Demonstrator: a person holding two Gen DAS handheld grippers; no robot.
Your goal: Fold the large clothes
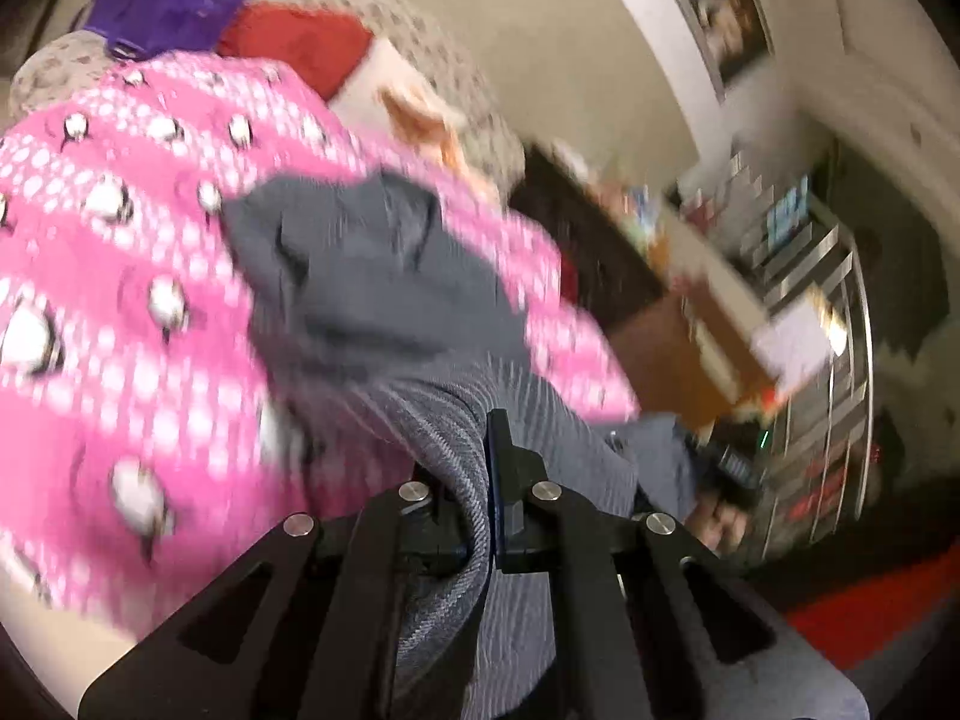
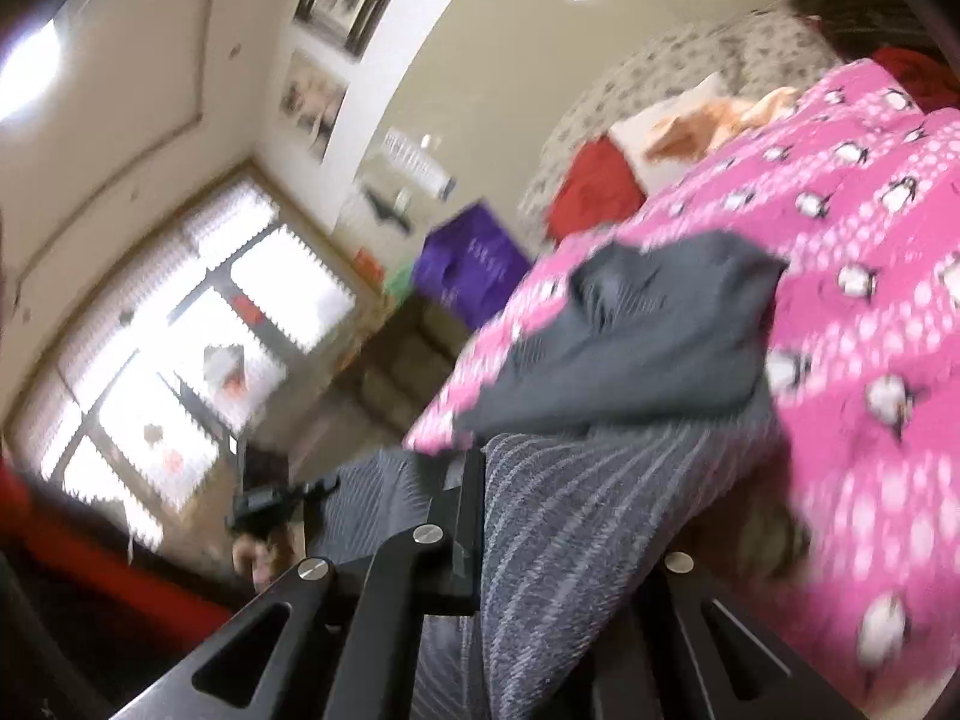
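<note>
Both tools are clenched on the grey ribbed knit garment (image 1: 420,312): the left tool (image 1: 489,480) pinches one bunched edge, the right tool (image 2: 498,516) another. From them the cloth stretches onto the pink penguin-print blanket (image 2: 870,300) covering the bed. Beyond lie a red cushion (image 2: 594,186) and a purple bag (image 2: 468,264).

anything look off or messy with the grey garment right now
Nothing damaged. The grey garment is bunched and crumpled on the pink penguin blanket, not spread flat, with both tongs, left and right, clamped on its ribbed edge.
</note>
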